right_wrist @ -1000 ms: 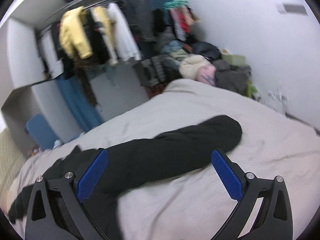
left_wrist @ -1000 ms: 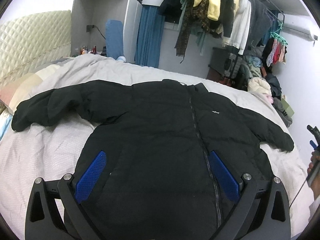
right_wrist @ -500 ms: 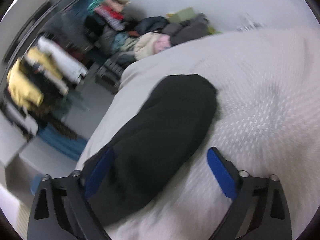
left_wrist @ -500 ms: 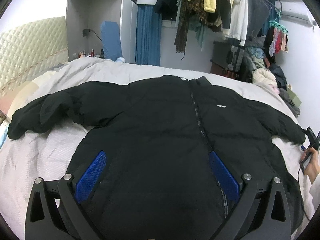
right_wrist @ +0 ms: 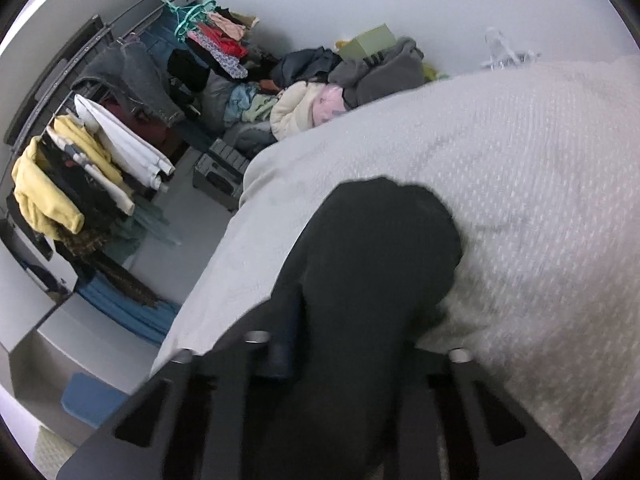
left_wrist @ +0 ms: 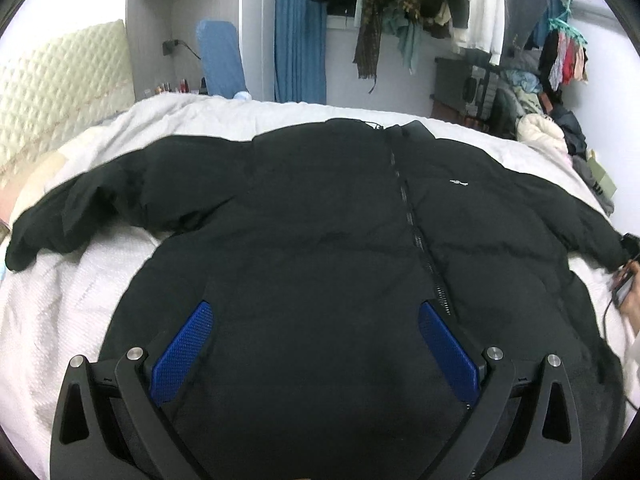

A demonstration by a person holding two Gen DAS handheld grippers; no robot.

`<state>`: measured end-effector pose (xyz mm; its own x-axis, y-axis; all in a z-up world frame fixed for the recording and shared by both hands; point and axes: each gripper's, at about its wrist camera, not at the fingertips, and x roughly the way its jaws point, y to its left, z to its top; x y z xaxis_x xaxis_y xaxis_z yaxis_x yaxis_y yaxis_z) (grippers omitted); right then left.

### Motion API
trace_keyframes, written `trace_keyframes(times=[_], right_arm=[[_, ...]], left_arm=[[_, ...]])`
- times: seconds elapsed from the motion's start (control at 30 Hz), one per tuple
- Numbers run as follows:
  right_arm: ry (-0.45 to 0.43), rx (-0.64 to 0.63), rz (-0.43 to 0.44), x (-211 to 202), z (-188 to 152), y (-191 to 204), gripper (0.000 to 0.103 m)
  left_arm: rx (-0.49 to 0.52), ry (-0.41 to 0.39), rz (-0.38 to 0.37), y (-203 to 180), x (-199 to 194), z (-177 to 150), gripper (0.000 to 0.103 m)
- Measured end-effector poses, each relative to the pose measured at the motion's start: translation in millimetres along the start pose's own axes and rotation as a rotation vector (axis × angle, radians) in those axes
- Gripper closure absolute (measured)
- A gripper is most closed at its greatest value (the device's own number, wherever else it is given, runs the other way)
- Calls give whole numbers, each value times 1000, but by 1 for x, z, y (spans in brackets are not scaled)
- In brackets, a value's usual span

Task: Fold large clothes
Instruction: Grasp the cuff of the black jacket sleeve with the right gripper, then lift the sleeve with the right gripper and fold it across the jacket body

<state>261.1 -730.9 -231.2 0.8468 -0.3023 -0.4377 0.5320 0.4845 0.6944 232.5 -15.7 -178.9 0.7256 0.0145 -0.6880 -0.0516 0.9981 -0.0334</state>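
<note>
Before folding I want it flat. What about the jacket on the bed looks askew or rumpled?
The black jacket lies spread face up, zipper closed. One sleeve is bunched and creased near its cuff, unlike the other, which the right gripper has closed on. Otherwise nothing stands out.

White bedspread (left_wrist: 80, 292) over the bed; quilted headboard (left_wrist: 60, 96) at left. Blue curtain (left_wrist: 300, 48) beside a grey cabinet (left_wrist: 192, 8). Clothes rail (right_wrist: 80, 160) with hanging garments; clothes pile (right_wrist: 320, 92) against the wall.
</note>
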Motion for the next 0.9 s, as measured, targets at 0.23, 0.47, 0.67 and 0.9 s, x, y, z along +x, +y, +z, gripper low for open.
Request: trace_keyframes(times=[0.23,0.47,0.67,0.9], right_arm=[[-145,-29,21,-56,40,39,99],[-191,-151,77,-108,66,121,100],[-216,-279,154,-155,62,217,99],[-248,-422,286,-212,32,320,99]], left_arm=[[15,-40,29,2,-10,1,0],[10,-66,23,12,-27,4,0],[33,-121,26,20,-53,4,0],[45,-160,36,39,-78,-3,0]])
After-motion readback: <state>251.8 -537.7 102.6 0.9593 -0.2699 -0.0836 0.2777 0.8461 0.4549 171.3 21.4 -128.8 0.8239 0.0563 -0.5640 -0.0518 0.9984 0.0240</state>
